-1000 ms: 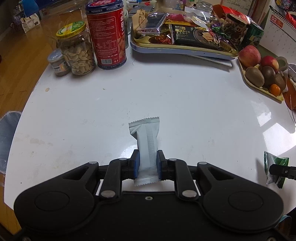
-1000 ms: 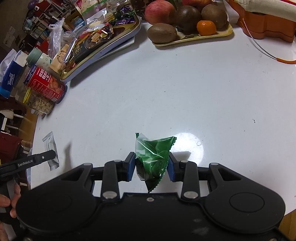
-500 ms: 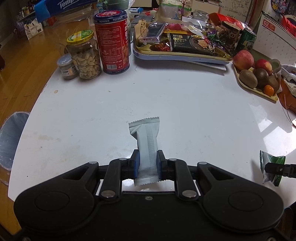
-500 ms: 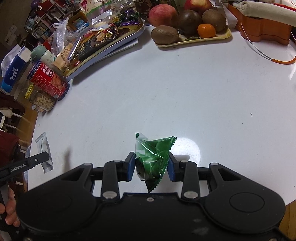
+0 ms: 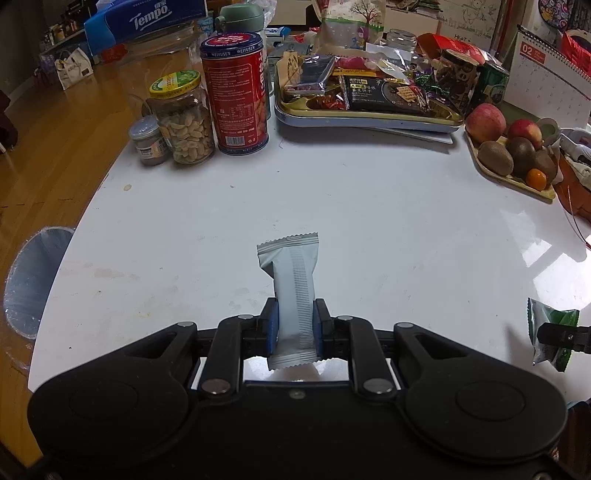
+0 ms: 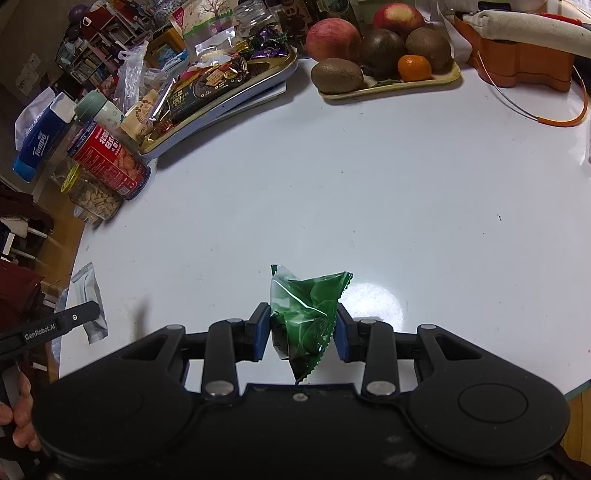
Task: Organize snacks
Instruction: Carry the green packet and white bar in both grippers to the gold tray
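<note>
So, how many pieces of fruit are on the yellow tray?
6 visible: two apples, one long kiwi, two dark round fruits and a small orange. More may hide behind them.

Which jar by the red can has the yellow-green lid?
The taller peanut jar, right beside the red can; the small jar has a grey lid.

A glossy white worktop [image 5: 369, 206] mirrors a lamp glare near the right tool [image 6: 300, 332], whose matt black plastic arms end in blue pads. That tool pinches a shiny, crinkled green foil packet [image 6: 306, 310]. The left tool [image 5: 294, 328] clamps a matt pale-grey film wrapper [image 5: 293, 288] with crimped ends. At far left stand a clear glass peanut jar [image 5: 183, 122] with a metal lid and a red printed tin can [image 5: 236, 92]. A polished gold metal tray [image 5: 369, 114] holds glossy wrappers. Varnished wood floor [image 5: 48, 155] lies to the left.
</note>
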Tool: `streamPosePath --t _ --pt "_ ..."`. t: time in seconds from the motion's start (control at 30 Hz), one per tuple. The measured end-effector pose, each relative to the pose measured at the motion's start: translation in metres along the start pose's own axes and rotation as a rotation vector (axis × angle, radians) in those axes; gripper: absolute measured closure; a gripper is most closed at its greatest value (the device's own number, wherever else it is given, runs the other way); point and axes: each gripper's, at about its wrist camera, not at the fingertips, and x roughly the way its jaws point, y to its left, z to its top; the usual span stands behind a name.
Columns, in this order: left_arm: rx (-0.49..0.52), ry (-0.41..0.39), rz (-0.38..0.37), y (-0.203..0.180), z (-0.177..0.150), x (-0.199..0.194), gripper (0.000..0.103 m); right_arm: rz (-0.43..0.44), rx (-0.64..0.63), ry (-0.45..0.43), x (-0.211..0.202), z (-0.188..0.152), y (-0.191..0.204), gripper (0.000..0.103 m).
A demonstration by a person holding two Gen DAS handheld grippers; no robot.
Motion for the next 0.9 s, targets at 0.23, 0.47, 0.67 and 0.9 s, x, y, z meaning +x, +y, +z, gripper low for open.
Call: streamPosePath --t 0.23,0.47,0.67,0.9 --pt "0.012 -0.022 -0.004 -0.001 -0.01 -0.015 0.078 0.038 0.011 -0.022 -0.018 -0.012 0.003 0.065" --pt "0.062 -0.042 -0.044 -0.012 -0.036 -0.044 0.078 0.123 0.012 -0.042 -0.052 -0.037 0.013 0.065" --pt "0.053 0.008 -0.16 -0.022 -0.065 -0.063 0.078 0.166 0.0 -0.067 -0.086 -0.068 0.016 0.065" --pt "0.104 0.072 -0.251 -0.047 -0.102 -0.086 0.078 0.146 -0.059 -0.013 -0.105 -0.114 0.014 0.065"
